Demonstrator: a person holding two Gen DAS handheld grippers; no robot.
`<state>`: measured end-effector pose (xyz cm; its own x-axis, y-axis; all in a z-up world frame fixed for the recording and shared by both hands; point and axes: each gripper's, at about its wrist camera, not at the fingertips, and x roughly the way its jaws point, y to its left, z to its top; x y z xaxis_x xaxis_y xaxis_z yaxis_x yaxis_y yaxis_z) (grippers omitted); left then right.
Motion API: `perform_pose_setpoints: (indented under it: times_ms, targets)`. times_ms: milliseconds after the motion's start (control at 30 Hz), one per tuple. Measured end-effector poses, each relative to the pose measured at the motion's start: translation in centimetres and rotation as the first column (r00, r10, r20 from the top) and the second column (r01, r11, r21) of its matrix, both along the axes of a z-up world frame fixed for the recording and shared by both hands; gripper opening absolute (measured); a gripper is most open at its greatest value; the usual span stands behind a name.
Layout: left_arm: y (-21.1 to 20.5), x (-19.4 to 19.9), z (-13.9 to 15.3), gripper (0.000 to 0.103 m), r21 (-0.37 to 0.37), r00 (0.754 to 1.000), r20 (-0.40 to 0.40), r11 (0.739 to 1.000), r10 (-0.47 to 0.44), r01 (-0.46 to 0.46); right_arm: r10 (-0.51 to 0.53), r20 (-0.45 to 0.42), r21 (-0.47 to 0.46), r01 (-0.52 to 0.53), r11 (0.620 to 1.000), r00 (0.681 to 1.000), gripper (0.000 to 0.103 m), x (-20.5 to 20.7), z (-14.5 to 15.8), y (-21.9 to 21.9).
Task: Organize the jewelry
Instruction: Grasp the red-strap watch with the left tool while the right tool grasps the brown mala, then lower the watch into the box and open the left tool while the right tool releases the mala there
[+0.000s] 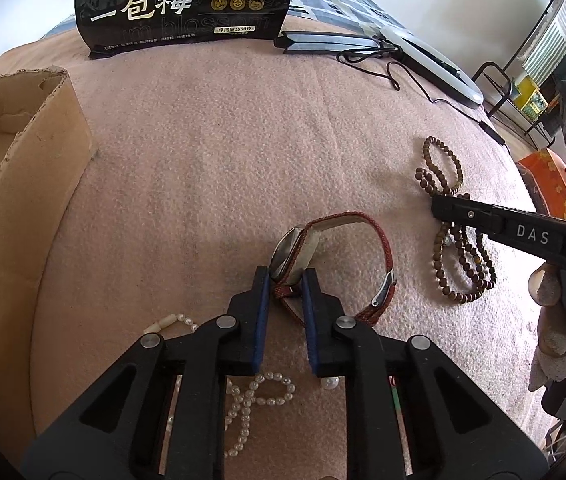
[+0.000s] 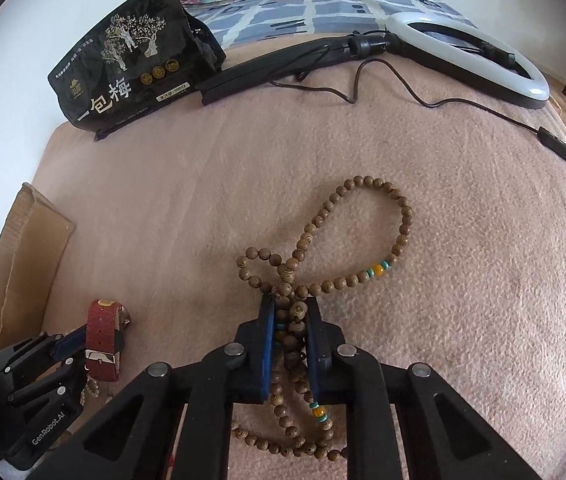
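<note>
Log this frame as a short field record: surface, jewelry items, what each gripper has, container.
surface: pink blanket
left gripper: shut on the watch, red strap, case pinched between the fingers
right gripper: shut on the wooden bead necklace, bundled strands between the fingers, one loop lying ahead on the blanket
pearl necklace: loose on the blanket under the left gripper
container: cardboard box, open, at the left edge; contents cannot be seen
background: black snack bag, ring light with cable
</note>
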<state>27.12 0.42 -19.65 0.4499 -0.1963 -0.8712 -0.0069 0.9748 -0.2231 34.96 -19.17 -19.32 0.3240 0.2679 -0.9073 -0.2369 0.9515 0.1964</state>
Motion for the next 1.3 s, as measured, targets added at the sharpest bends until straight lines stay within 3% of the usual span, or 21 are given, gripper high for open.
perform_pose_setpoints:
  times_ms: [533,1300]
  targets:
    - [0.3,-1.8,2.1,0.011,0.0,1.0,0.029,1.0,-0.01,0.01,0.006,0.099,0.038,-0.01,0.999,0.995,0.011,-3.2,5.7,-1.3]
    - [3.5,-7.1,10.8,0.011,-0.024,0.989,0.149,1.0,0.0,0.003,0.052,0.294,0.064,-0.074,0.995,0.954,0.011,-9.8,17.4,-0.7]
